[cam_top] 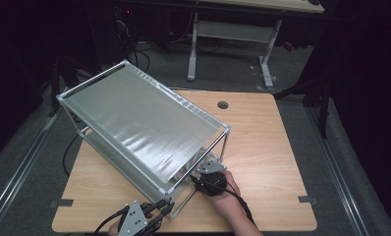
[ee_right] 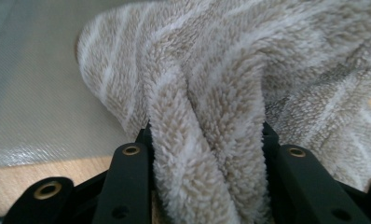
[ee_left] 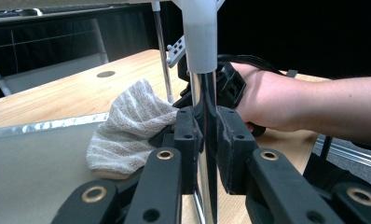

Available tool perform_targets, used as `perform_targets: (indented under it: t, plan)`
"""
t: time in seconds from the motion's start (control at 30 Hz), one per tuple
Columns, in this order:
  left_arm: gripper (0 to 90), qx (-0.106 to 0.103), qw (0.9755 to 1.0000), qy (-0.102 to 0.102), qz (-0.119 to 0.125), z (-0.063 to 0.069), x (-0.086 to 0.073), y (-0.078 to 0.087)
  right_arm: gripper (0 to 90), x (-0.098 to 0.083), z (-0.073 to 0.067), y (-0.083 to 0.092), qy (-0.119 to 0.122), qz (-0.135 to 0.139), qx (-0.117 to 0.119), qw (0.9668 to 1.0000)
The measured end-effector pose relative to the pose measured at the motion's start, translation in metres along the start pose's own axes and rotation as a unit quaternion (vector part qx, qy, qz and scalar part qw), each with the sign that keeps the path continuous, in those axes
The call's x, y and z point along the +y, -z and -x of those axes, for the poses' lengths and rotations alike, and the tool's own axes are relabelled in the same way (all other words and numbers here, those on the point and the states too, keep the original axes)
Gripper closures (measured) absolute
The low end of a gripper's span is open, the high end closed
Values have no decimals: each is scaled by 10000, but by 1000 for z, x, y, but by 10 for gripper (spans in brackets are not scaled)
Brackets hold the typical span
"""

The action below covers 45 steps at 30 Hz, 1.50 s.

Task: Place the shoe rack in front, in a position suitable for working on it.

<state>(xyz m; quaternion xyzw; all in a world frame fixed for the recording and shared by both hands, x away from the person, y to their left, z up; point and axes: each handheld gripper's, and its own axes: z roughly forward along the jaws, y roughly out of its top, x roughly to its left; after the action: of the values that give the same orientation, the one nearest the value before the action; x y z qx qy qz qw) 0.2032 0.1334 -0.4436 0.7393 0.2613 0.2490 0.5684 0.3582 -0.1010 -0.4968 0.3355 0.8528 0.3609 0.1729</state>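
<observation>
Lab or workshop: dark room, wooden desk [cam_top: 262,128], white-legged bench [cam_top: 233,29], floor cables [cam_top: 134,54].

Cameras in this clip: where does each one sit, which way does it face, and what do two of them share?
High view: above the near table edge, facing forward and down on the shelf rack; both hands show.
Left gripper view: on the left tool, along jaws clamped on the rack's chrome post.
Right gripper view: on the right tool, gripping the striped towel.
Shared: towel in both gripper views.
</observation>
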Motion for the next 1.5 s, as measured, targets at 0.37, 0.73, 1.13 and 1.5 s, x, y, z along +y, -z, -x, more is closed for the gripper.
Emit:
perform_targets:
  t: [0.37,0.73,1.13,1.5]
  plan:
    - [784,18,10000,-92,-32,-7,0,1,637,-3,3,4,-119,-176,-111,9997]
    - [785,94,10000,16,-13,-20,-1,-4,637,-13,12,16,-271,-230,-272,9990]
    - [790,-91,9999,98,33,-23,2,-22,644,-33,35,39,-601,-54,-767,9952]
    - [790,-471,9989,19,50,-15,9,-47,628,-51,39,90,-747,721,-1190,9875]
